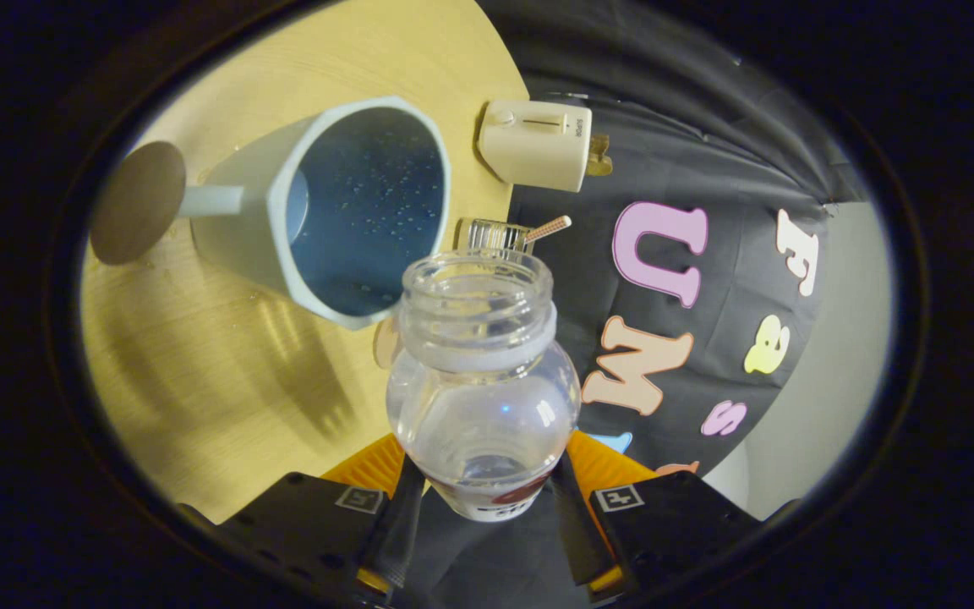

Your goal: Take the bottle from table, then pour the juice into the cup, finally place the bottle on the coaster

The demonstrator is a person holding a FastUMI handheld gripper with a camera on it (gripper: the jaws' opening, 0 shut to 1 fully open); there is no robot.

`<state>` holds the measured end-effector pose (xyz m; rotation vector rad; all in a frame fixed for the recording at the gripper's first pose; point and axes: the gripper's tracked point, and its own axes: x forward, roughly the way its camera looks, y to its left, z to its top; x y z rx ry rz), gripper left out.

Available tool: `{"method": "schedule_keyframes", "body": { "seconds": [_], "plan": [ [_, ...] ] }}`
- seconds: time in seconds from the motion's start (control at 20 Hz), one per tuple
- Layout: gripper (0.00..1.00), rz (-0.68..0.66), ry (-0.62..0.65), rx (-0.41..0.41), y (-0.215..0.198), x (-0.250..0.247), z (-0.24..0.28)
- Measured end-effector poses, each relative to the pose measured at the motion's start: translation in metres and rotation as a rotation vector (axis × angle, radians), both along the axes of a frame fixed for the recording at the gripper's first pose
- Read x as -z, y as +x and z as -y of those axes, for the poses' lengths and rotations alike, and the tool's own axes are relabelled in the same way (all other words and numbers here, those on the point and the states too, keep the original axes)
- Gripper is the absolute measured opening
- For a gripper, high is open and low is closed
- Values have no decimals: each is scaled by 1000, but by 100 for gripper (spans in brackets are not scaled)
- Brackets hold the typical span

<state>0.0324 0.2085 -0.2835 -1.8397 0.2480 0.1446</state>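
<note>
Now, gripper [484, 491]: closed on the clear, uncapped bottle [484, 397], both fingers pressing its sides.
Cup [343, 211]: just beyond the bottle's mouth, near the tabletop [225, 381] edge.

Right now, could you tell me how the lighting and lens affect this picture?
Gripper view: fisheye bends the table edge; the cup casts a striped shadow toward the gripper, which grips the bottle; small glints on the clear plastic, everything reasonably sharp.

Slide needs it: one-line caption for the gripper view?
Gripper shut on open bottle, tilted toward the cup on the table.
</note>
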Motion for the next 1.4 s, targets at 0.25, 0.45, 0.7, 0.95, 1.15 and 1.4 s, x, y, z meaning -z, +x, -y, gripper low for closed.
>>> {"method": "schedule_keyframes", "body": {
  "seconds": [0.25, 0.45, 0.7, 0.95, 1.15, 1.4],
  "plan": [
    [75, 0, -45, -17, 0, 1, -2],
    [75, -9, -70, -31, 1, 2, -2],
    [75, -1, -103, -25, 4, 2, 2],
    [75, 13, -133, -43, 8, -4, -7],
    [75, 4, -158, -49, 7, -3, -8],
    [75, 5, -208, -55, 8, -6, -8]
  ]
}}
